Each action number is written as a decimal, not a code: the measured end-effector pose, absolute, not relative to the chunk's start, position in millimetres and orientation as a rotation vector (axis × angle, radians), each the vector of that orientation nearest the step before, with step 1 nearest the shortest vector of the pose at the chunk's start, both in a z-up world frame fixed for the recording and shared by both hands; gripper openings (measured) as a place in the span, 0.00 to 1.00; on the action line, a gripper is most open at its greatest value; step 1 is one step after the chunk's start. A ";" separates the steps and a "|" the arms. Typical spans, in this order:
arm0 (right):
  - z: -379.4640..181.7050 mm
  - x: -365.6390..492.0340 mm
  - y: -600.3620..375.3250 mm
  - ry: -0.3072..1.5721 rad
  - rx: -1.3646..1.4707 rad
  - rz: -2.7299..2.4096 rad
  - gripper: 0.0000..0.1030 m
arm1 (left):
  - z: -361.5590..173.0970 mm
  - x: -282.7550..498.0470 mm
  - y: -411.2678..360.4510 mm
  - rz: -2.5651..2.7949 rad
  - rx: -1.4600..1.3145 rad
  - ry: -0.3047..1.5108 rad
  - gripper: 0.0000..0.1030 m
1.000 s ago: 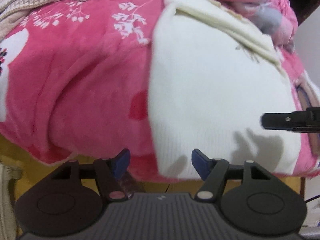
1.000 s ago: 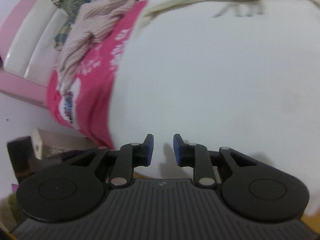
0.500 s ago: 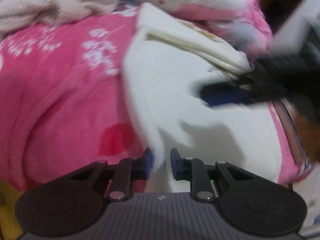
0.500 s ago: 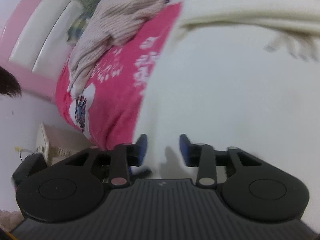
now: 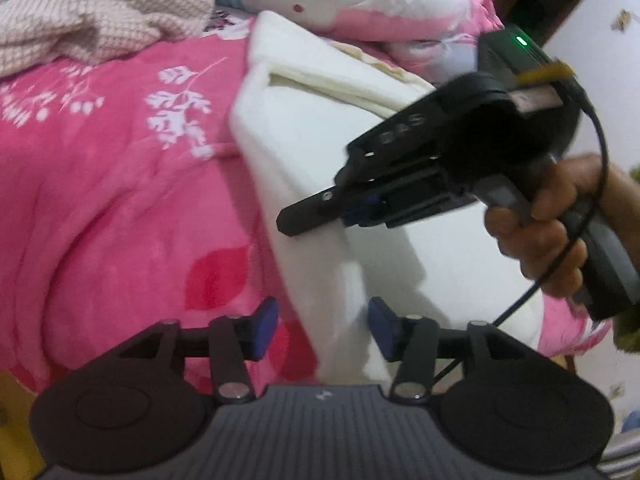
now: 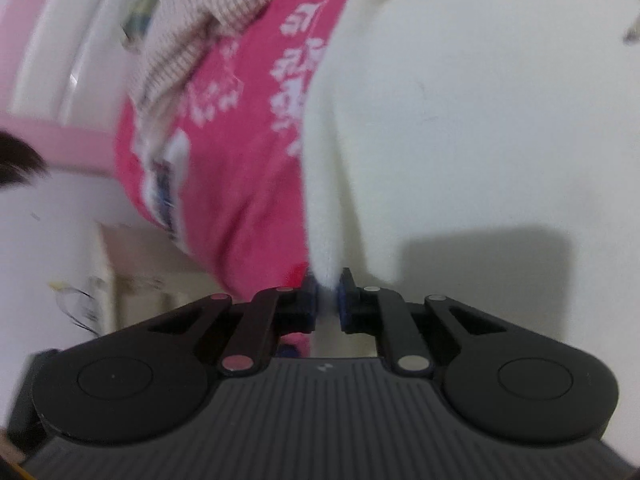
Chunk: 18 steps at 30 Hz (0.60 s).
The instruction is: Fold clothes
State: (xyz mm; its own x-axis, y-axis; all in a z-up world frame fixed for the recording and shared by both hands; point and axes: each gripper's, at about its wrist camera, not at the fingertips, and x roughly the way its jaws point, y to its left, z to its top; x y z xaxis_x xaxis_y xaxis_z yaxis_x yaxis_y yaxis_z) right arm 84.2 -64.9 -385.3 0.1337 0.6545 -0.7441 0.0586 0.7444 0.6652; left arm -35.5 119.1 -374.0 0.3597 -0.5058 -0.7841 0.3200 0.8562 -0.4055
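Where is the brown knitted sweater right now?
The brown knitted sweater lies bunched at the top left of the left wrist view, on the pink blanket, left of the white garment and apart from it.

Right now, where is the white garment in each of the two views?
Left wrist view: the white garment lies centre to right, under the right tool.
Right wrist view: it fills the right half; its edge is pinched in the tool.
Shared landmark: the pink floral blanket, left of the garment.
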 end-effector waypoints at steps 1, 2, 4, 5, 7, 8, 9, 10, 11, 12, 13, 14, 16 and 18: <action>-384.8 84.1 -63.6 1.384 0.661 0.483 0.08 | -374.6 -31.0 120.9 -0.534 -0.210 1.090 0.53; -384.1 84.0 -61.7 1.379 0.678 0.490 0.09 | -375.7 -26.1 122.9 -0.532 -0.227 1.102 0.55; -382.1 85.1 -53.8 1.366 0.669 0.518 0.09 | -381.8 -20.7 127.7 -0.536 -0.281 1.132 0.58; -382.0 86.0 -51.4 1.363 0.666 0.523 0.09 | -386.5 -18.7 130.6 -0.530 -0.315 1.151 0.58; -382.1 87.7 -46.6 1.359 0.659 0.530 0.09 | -397.8 -13.9 138.5 -0.502 -0.398 1.172 0.55; -383.4 88.1 -45.0 1.359 0.655 0.532 0.09 | -403.3 -11.6 142.3 -0.492 -0.435 1.180 0.52; -384.4 88.1 -44.3 1.359 0.651 0.537 0.09 | -408.5 -9.5 145.8 -0.484 -0.466 1.187 0.50; -385.3 88.1 -43.9 1.360 0.649 0.540 0.09 | -413.6 -7.4 149.3 -0.476 -0.498 1.194 0.42; -386.0 88.1 -45.2 1.362 0.661 0.537 0.12 | -418.9 -5.6 153.0 -0.474 -0.529 1.201 0.29; -386.6 88.2 -46.4 1.365 0.672 0.534 0.12 | -423.2 -4.6 155.8 -0.472 -0.548 1.209 0.23; -386.8 87.7 -48.8 1.366 0.687 0.529 0.14 | -426.6 -4.2 157.8 -0.465 -0.555 1.219 0.17; -385.0 84.9 -55.8 1.359 0.720 0.516 0.17 | -429.2 -4.3 159.9 -0.456 -0.558 1.227 0.13; -376.7 74.9 -75.9 1.318 0.780 0.475 0.21 | -432.4 -5.2 164.4 -0.442 -0.557 1.238 0.12; -362.0 56.5 -110.8 1.262 0.795 0.375 0.27 | -434.0 -4.5 168.4 -0.441 -0.561 1.242 0.12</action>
State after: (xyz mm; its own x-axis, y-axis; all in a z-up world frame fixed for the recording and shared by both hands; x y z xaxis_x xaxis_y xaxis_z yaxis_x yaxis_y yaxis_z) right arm 56.5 -110.8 -362.0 0.2915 0.6536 -0.6985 0.1666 0.6843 0.7099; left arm -4.5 168.4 -434.0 0.2705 -0.5976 -0.7548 0.0120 0.7860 -0.6181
